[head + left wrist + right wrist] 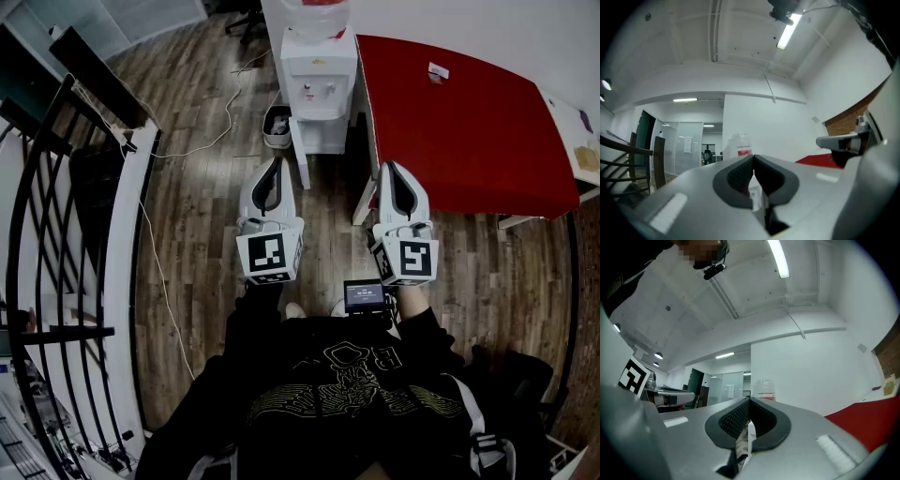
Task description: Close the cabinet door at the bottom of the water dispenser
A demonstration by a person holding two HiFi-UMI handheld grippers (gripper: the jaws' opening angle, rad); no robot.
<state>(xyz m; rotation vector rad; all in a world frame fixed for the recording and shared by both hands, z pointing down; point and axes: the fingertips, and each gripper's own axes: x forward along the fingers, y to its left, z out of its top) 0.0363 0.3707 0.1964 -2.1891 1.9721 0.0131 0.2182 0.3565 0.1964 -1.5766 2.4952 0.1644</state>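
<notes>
Black sweatshirt (328, 394) fills the foreground of the head view, and from its sleeves the left gripper (272, 164) and the right gripper (393, 167) reach forward side by side above the wooden floor (202, 216). Each has its jaws pressed together with nothing between them. Ahead stands the white water dispenser (319, 75), between a small bin (277, 127) and the red table (459, 122); its bottom cabinet door (301, 155) hangs swung out toward the person, touched by neither gripper.
</notes>
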